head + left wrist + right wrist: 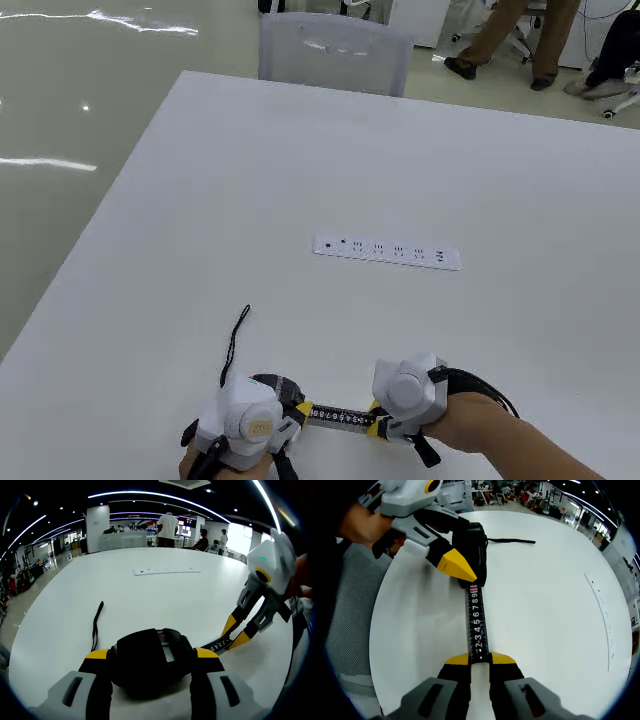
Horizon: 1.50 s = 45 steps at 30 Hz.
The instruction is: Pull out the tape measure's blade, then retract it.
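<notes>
My left gripper (152, 653) has its jaws clamped on the black tape measure (474, 547), which rests on the white surface (400, 160) near my edge. My right gripper (480, 658) pinches the blade (476, 620) tip in narrow jaws, a short length showing between us. The strap (235, 342) lies slack beside the case.

White table (200, 200), white power strip (387, 251) mid-table, black tape measure (150, 660) with strap (235, 340) near edge
</notes>
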Each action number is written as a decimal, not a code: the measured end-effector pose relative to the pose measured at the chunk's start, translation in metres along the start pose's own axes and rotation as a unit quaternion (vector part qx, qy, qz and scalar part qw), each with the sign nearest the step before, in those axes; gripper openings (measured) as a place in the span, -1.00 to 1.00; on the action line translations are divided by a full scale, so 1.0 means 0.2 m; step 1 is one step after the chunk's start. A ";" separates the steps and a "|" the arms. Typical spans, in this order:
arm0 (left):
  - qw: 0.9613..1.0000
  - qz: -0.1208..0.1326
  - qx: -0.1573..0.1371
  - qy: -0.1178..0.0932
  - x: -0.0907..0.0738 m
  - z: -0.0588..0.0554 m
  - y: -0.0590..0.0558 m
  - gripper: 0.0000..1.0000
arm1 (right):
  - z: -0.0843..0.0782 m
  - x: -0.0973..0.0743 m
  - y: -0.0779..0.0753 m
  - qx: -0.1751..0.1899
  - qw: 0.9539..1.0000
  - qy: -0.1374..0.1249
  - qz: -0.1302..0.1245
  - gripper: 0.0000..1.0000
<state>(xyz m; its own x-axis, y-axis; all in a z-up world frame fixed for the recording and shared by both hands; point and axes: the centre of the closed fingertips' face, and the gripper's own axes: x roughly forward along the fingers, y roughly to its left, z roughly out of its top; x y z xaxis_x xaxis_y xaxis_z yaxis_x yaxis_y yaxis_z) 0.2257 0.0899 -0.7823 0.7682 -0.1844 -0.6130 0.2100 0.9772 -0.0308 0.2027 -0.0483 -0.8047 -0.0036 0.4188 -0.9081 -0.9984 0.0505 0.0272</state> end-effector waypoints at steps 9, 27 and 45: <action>1.000 0.000 0.000 -0.001 0.00 0.00 0.00 0.16 | 0.05 0.01 0.00 -0.004 1.000 -0.013 0.002 -0.78; 1.000 -0.001 -0.002 0.000 -0.04 0.02 -0.02 0.17 | 0.09 0.08 -0.02 -0.011 1.000 -0.012 0.004 -0.77; 1.000 -0.003 -0.004 -0.001 0.00 -0.01 0.00 0.17 | 0.17 0.10 0.00 -0.015 1.000 -0.020 0.009 -0.77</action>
<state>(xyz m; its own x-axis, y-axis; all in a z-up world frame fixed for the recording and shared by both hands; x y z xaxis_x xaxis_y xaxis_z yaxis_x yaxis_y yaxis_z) 0.2249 0.0906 -0.7834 0.7682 -0.1897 -0.6115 0.2089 0.9771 -0.0407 0.2044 -0.0089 -0.8087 -0.0190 0.4548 -0.8904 -0.9994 0.0169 0.0300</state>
